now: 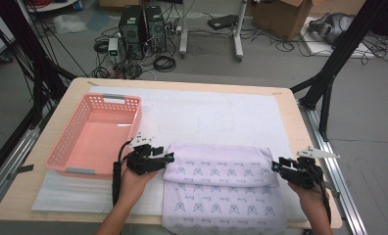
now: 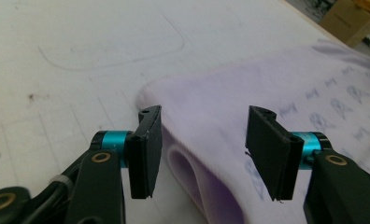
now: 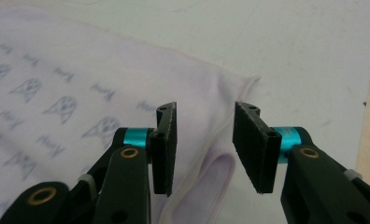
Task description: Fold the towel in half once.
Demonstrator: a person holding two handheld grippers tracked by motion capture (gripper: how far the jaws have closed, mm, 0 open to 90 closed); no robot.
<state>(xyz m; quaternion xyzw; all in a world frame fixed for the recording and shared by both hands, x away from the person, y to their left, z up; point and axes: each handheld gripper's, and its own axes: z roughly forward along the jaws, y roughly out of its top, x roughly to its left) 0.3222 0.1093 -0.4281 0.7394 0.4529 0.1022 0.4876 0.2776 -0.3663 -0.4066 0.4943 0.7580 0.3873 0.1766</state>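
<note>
Folded lilac cloth [image 1: 221, 176] lies on the near half of the white mat [image 1: 221, 112], fold running left to right, near edge hanging over the table's front edge. Printed pattern of small grey motifs faces up

My left gripper [image 1: 168, 157] sits at the cloth's left end, roughly 9 o'clock from its middle, jaws pointing toward 3 o'clock. In the left gripper view my left gripper [image 2: 202, 140] stands spread wide, nothing clamped; the rolled fold of the cloth [image 2: 230, 140] lies between and just under the two pads, its open loop visible low, toward 6 o'clock. Cannot tell whether the pads touch the fabric

My right gripper [image 1: 276, 165] sits at the cloth's right end, at 3 o'clock from its middle, jaws pointing toward 9 o'clock. In the right gripper view my right gripper [image 3: 204, 140] is parted too, empty; the cloth's folded corner [image 3: 211, 93] runs up between the pads toward 12 o'clock, the bulk of the printed fabric spreading off to 9 and 10 o'clock

Pink basket [image 1: 69, 142] stands on the mat at about 10 o'clock from my left gripper, close by, apart from the cloth
</note>
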